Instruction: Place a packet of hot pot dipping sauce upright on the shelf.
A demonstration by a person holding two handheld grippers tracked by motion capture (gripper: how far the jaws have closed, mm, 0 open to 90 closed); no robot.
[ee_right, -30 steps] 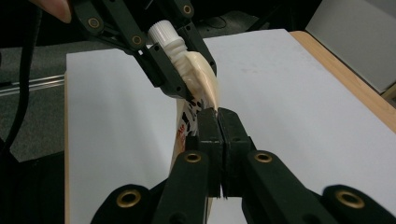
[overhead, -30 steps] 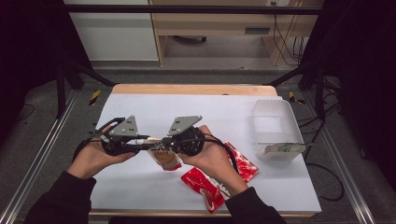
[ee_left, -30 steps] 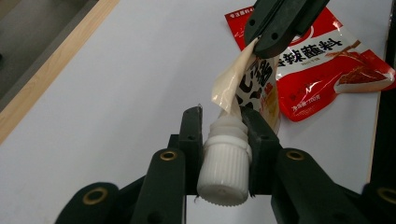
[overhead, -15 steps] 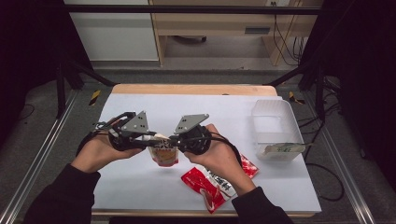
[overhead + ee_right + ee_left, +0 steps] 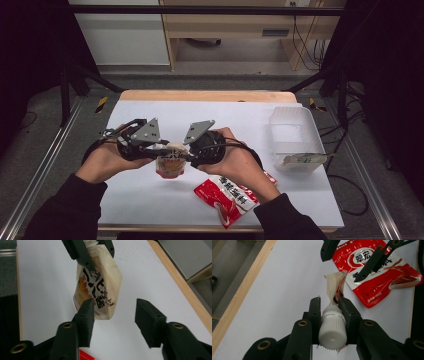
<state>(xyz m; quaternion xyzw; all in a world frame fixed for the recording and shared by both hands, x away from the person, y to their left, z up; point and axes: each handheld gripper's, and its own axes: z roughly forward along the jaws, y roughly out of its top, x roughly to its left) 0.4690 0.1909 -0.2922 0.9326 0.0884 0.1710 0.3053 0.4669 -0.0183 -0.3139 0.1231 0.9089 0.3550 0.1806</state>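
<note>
A cream spout pouch point(image 5: 170, 166) with a white screw cap point(image 5: 333, 327) hangs above the white table mat. My left gripper point(image 5: 329, 302) is shut on that cap, and the pouch body point(image 5: 336, 287) dangles beyond its jaws. My right gripper point(image 5: 113, 307) faces it from the other side; its jaws have just been opening and now stand apart. The pouch's lower corner point(image 5: 100, 287) lies near one of its fingers point(image 5: 86, 315), with no pad pressing on it. In the high view my left gripper point(image 5: 165, 147) and my right gripper point(image 5: 189, 152) nearly meet over the pouch.
A red snack packet point(image 5: 227, 197) lies on the mat point(image 5: 140, 200) near the front edge, under the right forearm. A clear plastic tub point(image 5: 295, 137) with a pale packet point(image 5: 300, 160) in it stands at the right. The wooden table edge point(image 5: 205, 95) runs along the back.
The right gripper's jaws have opened off the pouch. The left gripper has lifted slightly with the pouch hanging from its cap.
</note>
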